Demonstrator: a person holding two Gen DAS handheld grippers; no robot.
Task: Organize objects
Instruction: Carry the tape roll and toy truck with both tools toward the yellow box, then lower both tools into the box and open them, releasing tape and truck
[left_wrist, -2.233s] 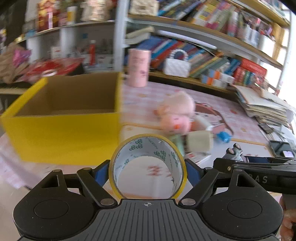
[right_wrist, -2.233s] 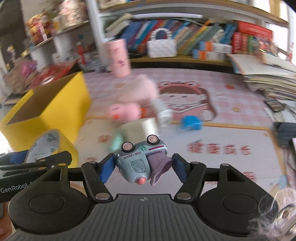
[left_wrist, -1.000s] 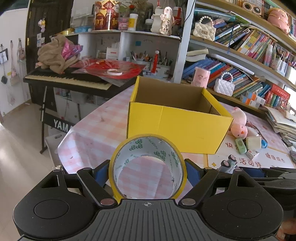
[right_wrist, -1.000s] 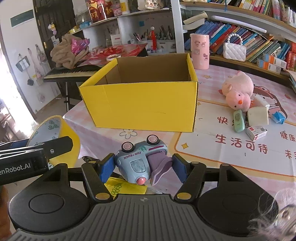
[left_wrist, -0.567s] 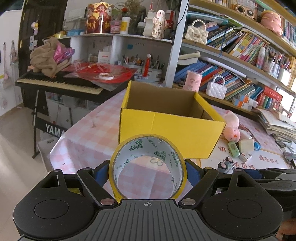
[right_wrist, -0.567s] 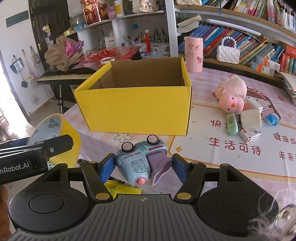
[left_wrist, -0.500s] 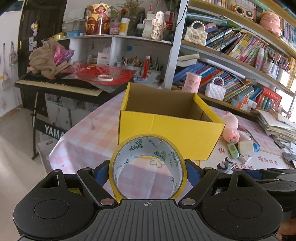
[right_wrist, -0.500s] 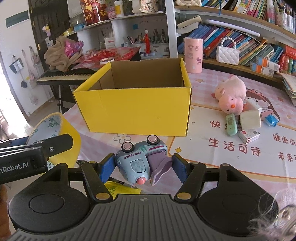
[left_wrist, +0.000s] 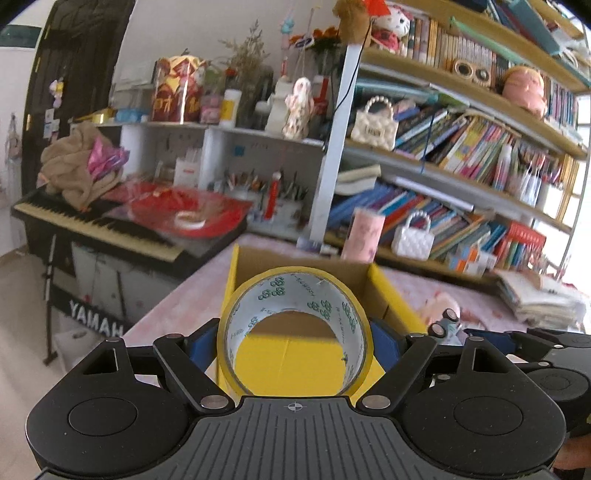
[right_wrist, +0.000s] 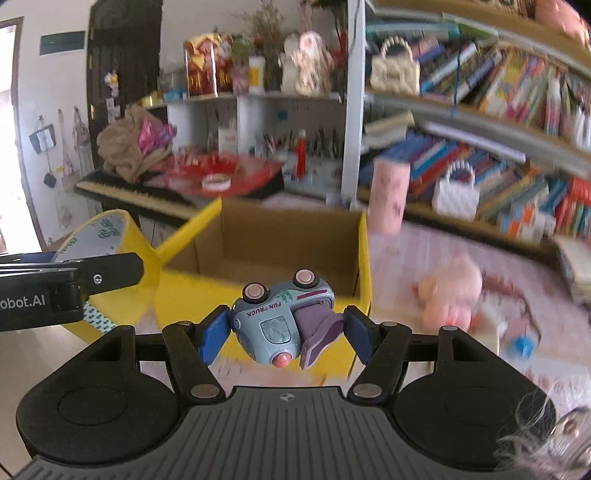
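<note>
My left gripper (left_wrist: 293, 341) is shut on a yellow tape roll (left_wrist: 295, 291), held upright in front of the open yellow cardboard box (left_wrist: 391, 299). My right gripper (right_wrist: 282, 332) is shut on a blue toy truck (right_wrist: 275, 317), upside down with its pink wheels up, just before the box's (right_wrist: 258, 291) near wall. The tape roll (right_wrist: 122, 236) and left gripper also show at the left of the right wrist view. The truck's wheels (left_wrist: 445, 321) and the right gripper show at the right of the left wrist view.
A pink plush toy (right_wrist: 450, 291) and small items lie on the pink tablecloth right of the box. A pink cup (right_wrist: 389, 195) and white handbag (right_wrist: 456, 192) stand behind. A keyboard piano (left_wrist: 96, 225) is at the left, bookshelves (left_wrist: 480, 147) behind.
Both grippers have risen and moved closer to the box, so its near wall now sits low in both views. Each still holds its object.
</note>
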